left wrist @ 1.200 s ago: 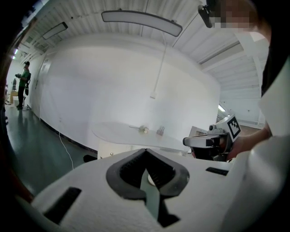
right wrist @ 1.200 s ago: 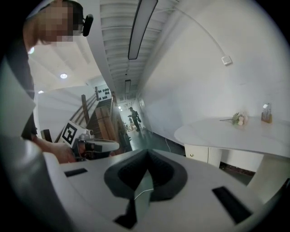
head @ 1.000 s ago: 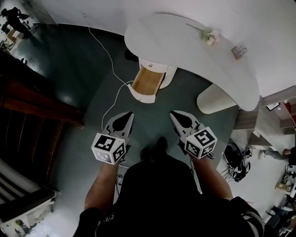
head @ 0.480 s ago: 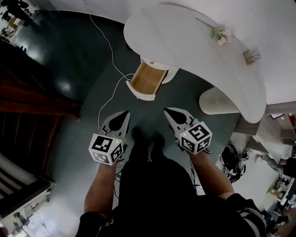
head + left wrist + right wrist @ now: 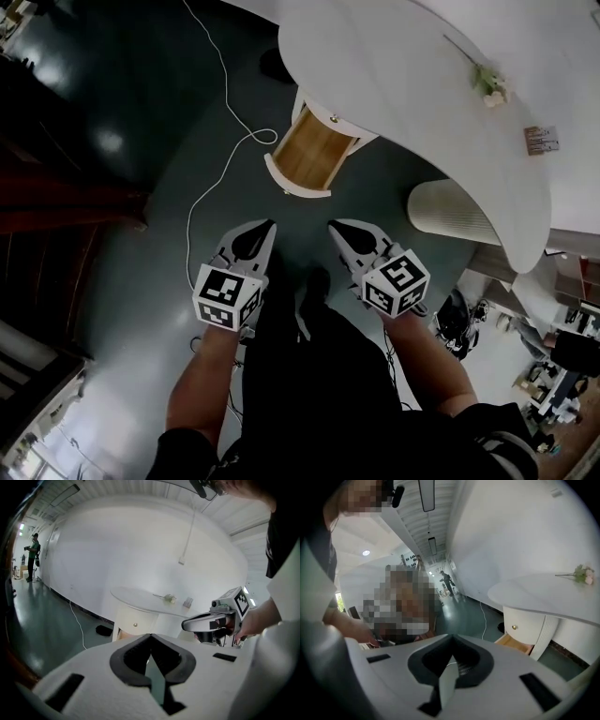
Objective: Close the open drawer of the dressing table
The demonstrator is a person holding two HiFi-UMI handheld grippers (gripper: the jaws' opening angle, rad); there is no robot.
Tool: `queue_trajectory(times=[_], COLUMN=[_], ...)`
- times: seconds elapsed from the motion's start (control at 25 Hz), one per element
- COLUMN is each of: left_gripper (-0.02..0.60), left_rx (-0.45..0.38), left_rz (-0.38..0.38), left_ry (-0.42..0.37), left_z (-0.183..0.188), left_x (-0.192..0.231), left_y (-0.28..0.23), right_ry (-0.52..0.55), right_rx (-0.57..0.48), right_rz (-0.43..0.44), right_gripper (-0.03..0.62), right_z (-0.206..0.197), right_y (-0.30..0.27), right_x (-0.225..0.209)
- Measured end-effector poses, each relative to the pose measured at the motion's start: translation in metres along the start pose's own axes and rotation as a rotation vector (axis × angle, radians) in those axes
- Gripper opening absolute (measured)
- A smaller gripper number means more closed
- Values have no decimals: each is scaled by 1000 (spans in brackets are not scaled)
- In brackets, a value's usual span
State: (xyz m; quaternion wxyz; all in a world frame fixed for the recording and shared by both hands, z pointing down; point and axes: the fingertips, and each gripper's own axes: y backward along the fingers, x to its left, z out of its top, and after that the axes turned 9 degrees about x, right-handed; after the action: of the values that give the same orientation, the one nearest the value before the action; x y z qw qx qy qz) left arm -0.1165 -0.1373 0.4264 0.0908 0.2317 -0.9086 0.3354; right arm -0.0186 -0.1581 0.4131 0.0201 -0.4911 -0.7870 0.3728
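Note:
The white dressing table (image 5: 412, 66) curves across the upper right of the head view. Its drawer (image 5: 314, 150) stands pulled out, with a wooden inside and a white front (image 5: 298, 185) facing me. My left gripper (image 5: 269, 225) and right gripper (image 5: 332, 227) hang side by side over the floor, a short way short of the drawer front, both shut and empty. In the left gripper view the jaws (image 5: 150, 636) meet at the tips, below the table (image 5: 140, 597). The right gripper view shows closed jaws (image 5: 451, 637) and the open drawer (image 5: 519, 644) to the right.
A white cable (image 5: 220, 159) trails over the dark green floor left of the drawer. A ribbed white stool (image 5: 450, 214) stands under the table at the right. A flower sprig (image 5: 487, 82) and a small card (image 5: 542, 139) lie on the tabletop. Dark furniture (image 5: 56, 202) lines the left.
Both grippers have come down and forward toward the drawer, which now sits nearer and larger in the head view. Both have stayed shut.

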Motion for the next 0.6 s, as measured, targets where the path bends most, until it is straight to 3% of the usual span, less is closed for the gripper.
queue_trajectory(times=[0.2, 0.4, 0.6], left_gripper=[5, 5, 5], left_rx=[28, 24, 46], left_rz=[-7, -3, 1], left_ry=[51, 90, 111], left_z=[-32, -65, -118], left_x=[40, 53, 62], left_y=[-31, -65, -106], right_ry=[-42, -25, -21], right_rx=[3, 35, 77], right_rz=[-15, 57, 81], right_gripper=[6, 5, 5], right_z=[-20, -52, -108], right_y=[-52, -89, -119], right_x=[-17, -19, -36])
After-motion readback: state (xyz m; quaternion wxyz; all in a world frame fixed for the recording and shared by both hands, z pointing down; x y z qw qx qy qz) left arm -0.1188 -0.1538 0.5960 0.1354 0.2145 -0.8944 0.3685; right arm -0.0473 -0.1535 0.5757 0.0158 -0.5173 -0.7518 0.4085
